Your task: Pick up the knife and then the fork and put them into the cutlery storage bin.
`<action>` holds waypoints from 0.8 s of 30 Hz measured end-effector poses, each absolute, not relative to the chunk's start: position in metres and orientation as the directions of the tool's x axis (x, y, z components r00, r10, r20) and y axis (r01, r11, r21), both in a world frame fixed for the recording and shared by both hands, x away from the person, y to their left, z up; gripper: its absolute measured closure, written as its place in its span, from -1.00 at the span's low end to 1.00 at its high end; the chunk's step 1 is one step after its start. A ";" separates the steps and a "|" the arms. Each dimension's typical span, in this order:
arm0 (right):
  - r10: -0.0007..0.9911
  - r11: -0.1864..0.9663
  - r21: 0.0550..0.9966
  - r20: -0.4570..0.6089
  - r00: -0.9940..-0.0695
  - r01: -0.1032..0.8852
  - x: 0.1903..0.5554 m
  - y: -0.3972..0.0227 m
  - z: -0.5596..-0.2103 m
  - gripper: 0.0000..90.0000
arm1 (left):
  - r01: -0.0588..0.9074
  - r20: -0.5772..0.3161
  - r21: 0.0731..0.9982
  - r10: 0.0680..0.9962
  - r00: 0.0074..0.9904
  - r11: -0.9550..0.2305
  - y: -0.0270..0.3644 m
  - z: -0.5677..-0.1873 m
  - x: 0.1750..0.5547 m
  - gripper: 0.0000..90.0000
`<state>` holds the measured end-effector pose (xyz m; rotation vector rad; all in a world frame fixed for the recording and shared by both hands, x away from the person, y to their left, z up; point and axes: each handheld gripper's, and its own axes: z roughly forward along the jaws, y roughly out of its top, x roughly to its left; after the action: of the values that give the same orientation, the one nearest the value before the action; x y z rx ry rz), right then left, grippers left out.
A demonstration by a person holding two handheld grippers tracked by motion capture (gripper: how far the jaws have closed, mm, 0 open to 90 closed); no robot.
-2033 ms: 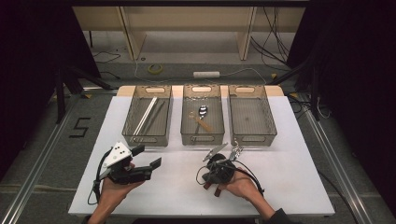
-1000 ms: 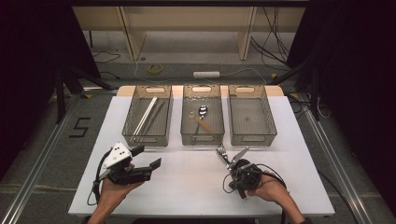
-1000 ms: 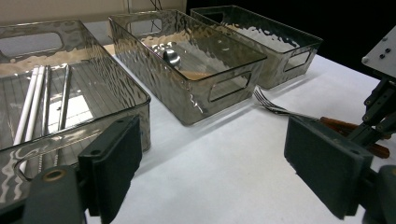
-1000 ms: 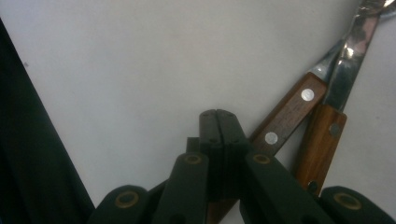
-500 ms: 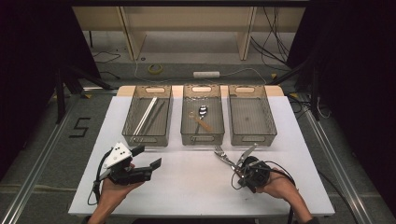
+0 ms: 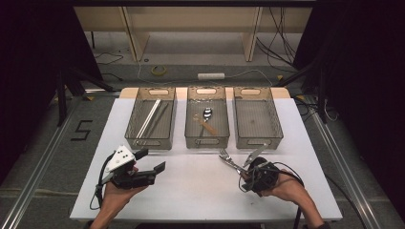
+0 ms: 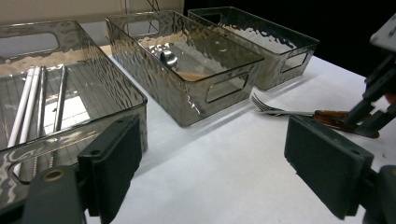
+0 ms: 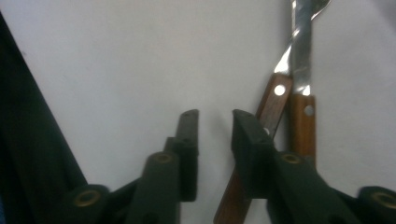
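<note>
Bright white table (image 6: pixel 200 191) against dark surroundings; close gripper views blur (bins glare).

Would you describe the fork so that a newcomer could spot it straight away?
Start at the white table with three clear bins along its far side. On the bare surface in front of the right-hand bin, by the right gripper, lies the fork. Its wooden handle and tines set it apart from the spoon in the middle bin.

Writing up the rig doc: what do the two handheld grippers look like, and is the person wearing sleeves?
Both are black, with two flat rectangular jaws and brass-coloured pivot pins. The left gripper carries a light grey three-cornered plate with small dark dots on top. The right gripper has a rounded black body. A black cable trails from the left one, and another loops from the right. No sleeves show on the forearms.
</note>
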<state>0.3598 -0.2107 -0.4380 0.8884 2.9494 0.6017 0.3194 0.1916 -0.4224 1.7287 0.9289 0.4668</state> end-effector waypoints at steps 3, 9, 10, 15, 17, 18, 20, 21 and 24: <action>0.554 0.739 0.405 0.090 -0.828 0.538 0.361 -0.215 -0.427 0.31 | 0.356 -0.131 0.925 0.772 0.622 -0.130 0.192 -0.422 0.320 -0.59; 0.594 0.714 0.427 0.051 -0.803 0.555 0.367 -0.224 -0.419 -0.06 | 0.357 -0.134 0.925 0.772 0.622 -0.128 0.191 -0.423 0.320 -0.59; 0.600 0.709 0.429 0.048 -0.798 0.559 0.368 -0.225 -0.418 -0.09 | 0.357 -0.134 0.926 0.772 0.622 -0.127 0.191 -0.423 0.320 -0.59; 0.628 0.696 0.423 0.032 -0.778 0.580 0.374 -0.229 -0.418 -0.13 | 0.357 -0.132 0.925 0.771 0.623 -0.131 0.191 -0.423 0.320 -0.59; 0.633 0.697 0.414 0.027 -0.773 0.585 0.376 -0.230 -0.420 -0.13 | 0.357 -0.132 0.925 0.771 0.622 -0.130 0.191 -0.423 0.320 -0.59; 0.638 0.698 0.405 0.021 -0.770 0.590 0.378 -0.230 -0.421 -0.13 | 0.358 -0.132 0.925 0.772 0.622 -0.131 0.191 -0.423 0.320 -0.59; 0.641 0.704 0.388 0.015 -0.767 0.595 0.380 -0.230 -0.425 -0.11 | 0.358 -0.131 0.925 0.772 0.622 -0.131 0.191 -0.423 0.320 -0.59; 0.643 0.704 0.381 0.017 -0.766 0.599 0.381 -0.230 -0.427 -0.08 | 0.357 -0.132 0.925 0.771 0.623 -0.130 0.191 -0.423 0.320 -0.59; 0.652 0.703 0.357 0.022 -0.758 0.615 0.386 -0.231 -0.433 -0.03 | 0.357 -0.131 0.925 0.771 0.623 -0.132 0.191 -0.423 0.320 -0.59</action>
<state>0.3855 -0.2314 -0.4330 1.0458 2.8005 0.5288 0.3200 0.1910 -0.4228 1.7330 0.9260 0.4635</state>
